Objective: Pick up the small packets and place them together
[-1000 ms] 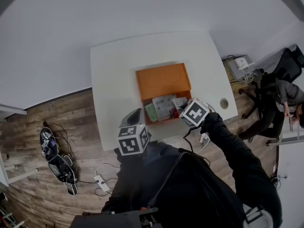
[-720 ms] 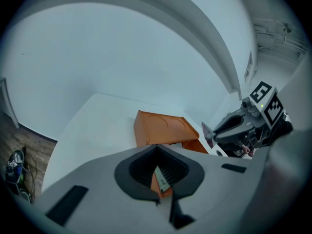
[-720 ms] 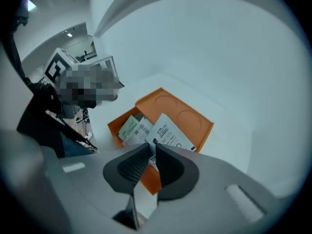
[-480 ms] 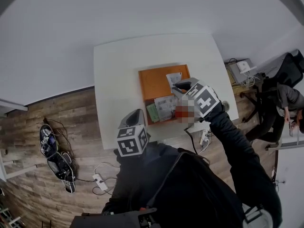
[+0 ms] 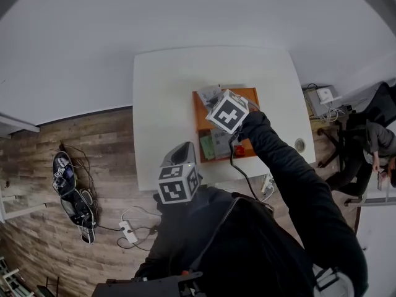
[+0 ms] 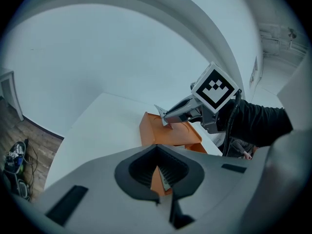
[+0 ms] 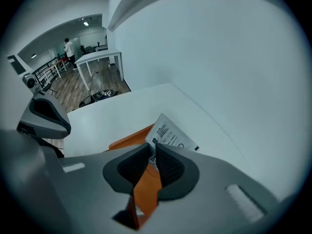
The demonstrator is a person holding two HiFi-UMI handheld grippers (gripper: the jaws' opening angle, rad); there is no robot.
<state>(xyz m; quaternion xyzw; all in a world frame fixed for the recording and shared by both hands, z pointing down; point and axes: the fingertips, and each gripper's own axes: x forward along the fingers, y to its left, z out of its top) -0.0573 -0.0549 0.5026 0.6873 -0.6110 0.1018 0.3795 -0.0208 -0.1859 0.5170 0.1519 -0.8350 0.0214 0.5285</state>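
Over the orange tray [image 5: 201, 121], the right gripper [image 7: 155, 152] pinches a white packet [image 7: 174, 135], seemingly mid-carry. The left gripper [image 6: 157, 150] hangs empty, jaws nearly together. Next, I'd say, it wants lowering beside the other packets [image 5: 219, 144].

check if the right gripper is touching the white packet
Touching. The right gripper view shows the right gripper clamped on the white packet, its near edge between the pads with no gap.

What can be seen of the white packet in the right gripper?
The white packet is a small, flat, rectangular sachet, paper or foil as it looks, with dark print and a black mark at one corner. The right gripper pinches one end between its pads. The rest sticks out, tilted, in the air above the orange tray. Nothing else touches it.
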